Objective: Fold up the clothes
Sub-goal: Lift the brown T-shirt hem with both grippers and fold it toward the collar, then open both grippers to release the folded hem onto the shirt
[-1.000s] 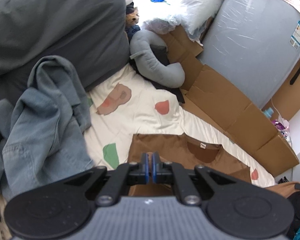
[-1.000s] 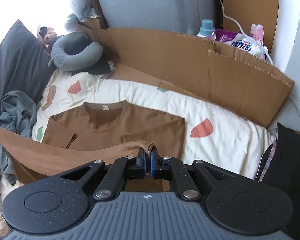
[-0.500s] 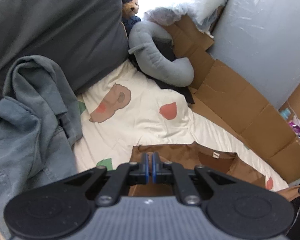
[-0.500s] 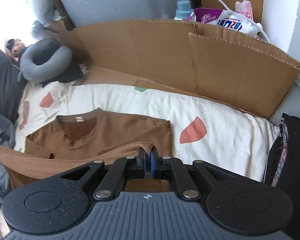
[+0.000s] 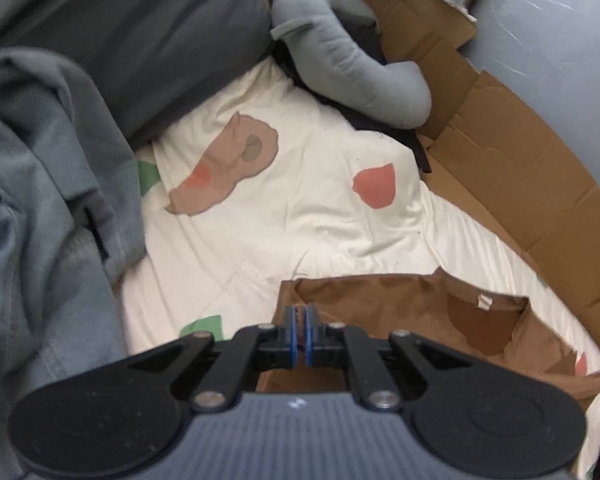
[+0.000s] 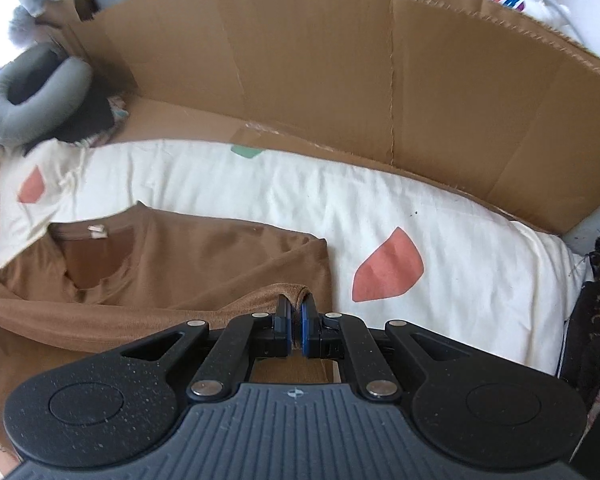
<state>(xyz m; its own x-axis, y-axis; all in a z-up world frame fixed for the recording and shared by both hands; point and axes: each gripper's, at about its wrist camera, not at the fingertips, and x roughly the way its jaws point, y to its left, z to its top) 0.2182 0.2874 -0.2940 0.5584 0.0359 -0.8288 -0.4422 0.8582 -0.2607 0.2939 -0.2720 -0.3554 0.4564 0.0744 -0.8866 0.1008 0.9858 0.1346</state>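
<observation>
A brown T-shirt (image 6: 204,252) lies on a cream bed sheet (image 6: 260,184) printed with coral, green and tan patches, its neckline and white label toward the left of the right wrist view. The right gripper (image 6: 296,320), at lower centre of that view, is clamped on a bunched fold of the shirt's brown cloth, which rises between its blue pads; from there a taut band of the fabric runs off toward the lower left edge of the frame. In the left wrist view the left gripper (image 5: 300,330) sits at lower centre with its blue pads nearly together, directly over the shirt's left edge (image 5: 340,292); brown cloth surrounds the tips, so it appears to pinch the shirt, though the cloth between the pads is hard to make out. Grey-blue denim clothing (image 5: 40,200) is heaped at the left of that view, a dark grey pillow (image 5: 140,28) lies at upper left, and a grey neck pillow (image 5: 340,60) lies at upper centre. Flattened cardboard (image 6: 340,72) stands along the far side of the bed in both views.
</observation>
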